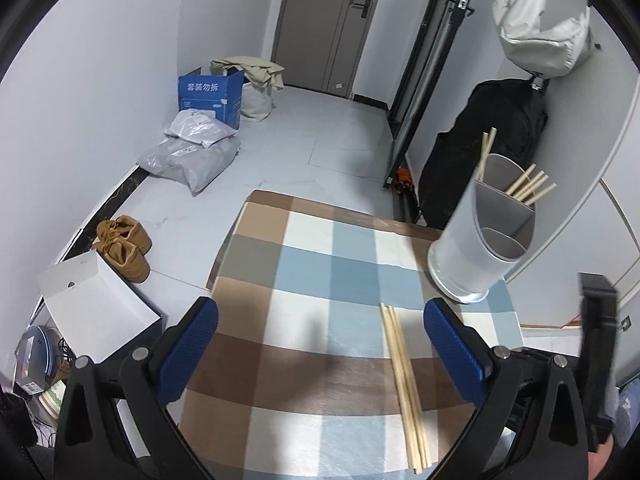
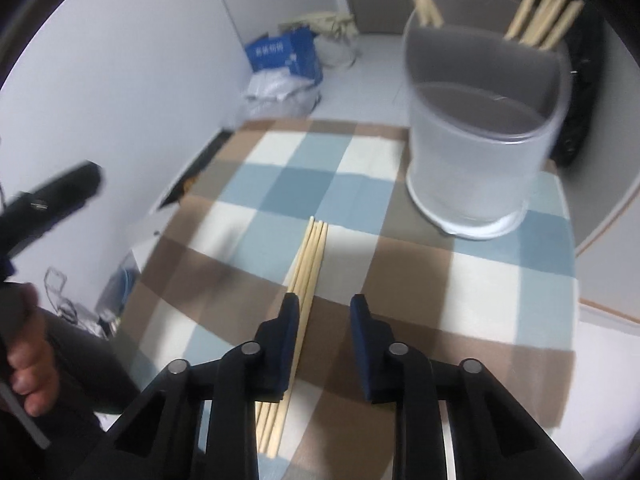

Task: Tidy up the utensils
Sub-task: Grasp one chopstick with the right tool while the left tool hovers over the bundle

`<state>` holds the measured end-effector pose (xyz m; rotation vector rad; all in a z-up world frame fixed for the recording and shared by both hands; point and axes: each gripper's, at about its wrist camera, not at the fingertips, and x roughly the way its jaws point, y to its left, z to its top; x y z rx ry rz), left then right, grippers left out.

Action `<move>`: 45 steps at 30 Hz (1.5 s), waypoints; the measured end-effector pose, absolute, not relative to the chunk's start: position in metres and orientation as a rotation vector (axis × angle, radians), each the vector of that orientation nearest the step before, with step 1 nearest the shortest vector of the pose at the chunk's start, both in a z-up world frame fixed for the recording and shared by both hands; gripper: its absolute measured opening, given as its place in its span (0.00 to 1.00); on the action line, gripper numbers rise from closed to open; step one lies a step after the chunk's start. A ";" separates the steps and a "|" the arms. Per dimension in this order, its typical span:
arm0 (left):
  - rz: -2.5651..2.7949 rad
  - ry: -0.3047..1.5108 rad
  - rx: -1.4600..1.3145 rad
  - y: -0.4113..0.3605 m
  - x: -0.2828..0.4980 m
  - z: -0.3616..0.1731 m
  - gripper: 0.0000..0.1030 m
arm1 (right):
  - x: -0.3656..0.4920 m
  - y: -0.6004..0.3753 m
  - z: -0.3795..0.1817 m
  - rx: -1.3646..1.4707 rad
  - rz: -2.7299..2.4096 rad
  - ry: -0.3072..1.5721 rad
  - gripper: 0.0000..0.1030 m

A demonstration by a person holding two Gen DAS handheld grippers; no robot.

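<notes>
Several wooden chopsticks [image 1: 404, 384] lie in a bundle on the checked tablecloth [image 1: 312, 280]; they also show in the right wrist view [image 2: 306, 268]. A grey divided utensil holder [image 1: 476, 240] stands at the table's far right, with chopsticks [image 1: 528, 190] standing in its back compartments; it also shows in the right wrist view [image 2: 484, 132]. My left gripper [image 1: 320, 344] is open wide and empty above the cloth, left of the bundle. My right gripper [image 2: 324, 320] is open and empty, low over the near part of the bundle, its left finger [image 2: 286, 340] overlapping it.
The table is small, with floor beyond its left and far edges. On the floor lie brown shoes [image 1: 124, 246], a white box [image 1: 96, 304], grey parcels [image 1: 192, 152] and a blue carton [image 1: 210, 96]. A black bag [image 1: 488, 148] stands behind the holder.
</notes>
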<state>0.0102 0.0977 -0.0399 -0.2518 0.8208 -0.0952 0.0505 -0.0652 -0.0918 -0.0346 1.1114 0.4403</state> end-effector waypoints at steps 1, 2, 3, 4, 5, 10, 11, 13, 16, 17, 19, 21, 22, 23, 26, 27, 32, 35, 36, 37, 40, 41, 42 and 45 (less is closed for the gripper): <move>-0.090 0.825 -0.259 0.100 0.011 -0.040 0.97 | 0.056 -0.060 -0.097 -0.045 0.450 1.127 0.20; -0.083 0.829 -0.265 0.103 0.013 -0.041 0.97 | 0.061 -0.056 -0.101 -0.062 0.449 1.142 0.18; -0.073 0.832 -0.271 0.106 0.014 -0.042 0.97 | 0.066 -0.051 -0.106 -0.085 0.441 1.156 0.17; -0.067 0.836 -0.277 0.109 0.016 -0.043 0.97 | 0.072 -0.048 -0.111 -0.096 0.442 1.169 0.13; -0.063 0.843 -0.286 0.112 0.017 -0.044 0.97 | 0.076 -0.045 -0.114 -0.101 0.447 1.181 0.11; -0.054 0.875 -0.320 0.123 0.022 -0.050 0.97 | 0.090 -0.035 -0.128 -0.160 0.433 1.234 0.07; -0.051 0.881 -0.324 0.125 0.023 -0.051 0.97 | 0.091 -0.034 -0.130 -0.161 0.435 1.245 0.06; -0.053 0.892 -0.339 0.130 0.024 -0.053 0.97 | 0.092 -0.033 -0.130 -0.172 0.435 1.248 0.05; -0.050 0.904 -0.376 0.136 0.024 -0.054 0.97 | 0.093 -0.030 -0.129 -0.182 0.452 1.253 0.05; -0.048 0.907 -0.392 0.138 0.024 -0.054 0.97 | 0.093 -0.030 -0.129 -0.192 0.453 1.252 0.05; -0.047 0.911 -0.414 0.141 0.025 -0.054 0.97 | 0.093 -0.028 -0.129 -0.207 0.452 1.252 0.05; -0.046 0.911 -0.426 0.143 0.025 -0.054 0.97 | 0.094 -0.029 -0.128 -0.202 0.452 1.254 0.05; -0.046 0.911 -0.428 0.144 0.024 -0.054 0.97 | 0.095 -0.029 -0.127 -0.199 0.452 1.251 0.05; -0.045 0.910 -0.428 0.144 0.024 -0.053 0.97 | 0.094 -0.030 -0.125 -0.194 0.451 1.247 0.05; -0.048 0.910 -0.433 0.146 0.024 -0.053 0.97 | 0.094 -0.031 -0.123 -0.162 0.466 1.242 0.06; -0.051 0.911 -0.433 0.146 0.024 -0.053 0.97 | 0.095 -0.029 -0.125 -0.163 0.469 1.246 0.05; -0.047 0.914 -0.442 0.149 0.024 -0.052 0.97 | 0.097 -0.020 -0.126 -0.193 0.450 1.245 0.08; -0.046 0.914 -0.444 0.150 0.024 -0.052 0.97 | 0.103 -0.013 -0.126 -0.232 0.428 1.251 0.08; -0.046 0.911 -0.445 0.150 0.024 -0.052 0.97 | 0.105 -0.011 -0.126 -0.242 0.425 1.254 0.08; -0.045 0.910 -0.446 0.151 0.024 -0.052 0.97 | 0.106 -0.009 -0.126 -0.249 0.428 1.257 0.08; -0.034 0.907 -0.454 0.154 0.023 -0.052 0.97 | 0.108 0.003 -0.129 -0.298 0.434 1.273 0.08; -0.032 0.908 -0.456 0.155 0.023 -0.052 0.97 | 0.107 0.007 -0.130 -0.327 0.433 1.274 0.09; -0.029 0.909 -0.460 0.156 0.023 -0.053 0.97 | 0.107 0.010 -0.130 -0.346 0.432 1.263 0.09; -0.025 0.915 -0.470 0.158 0.023 -0.055 0.97 | 0.108 0.013 -0.131 -0.353 0.424 1.258 0.09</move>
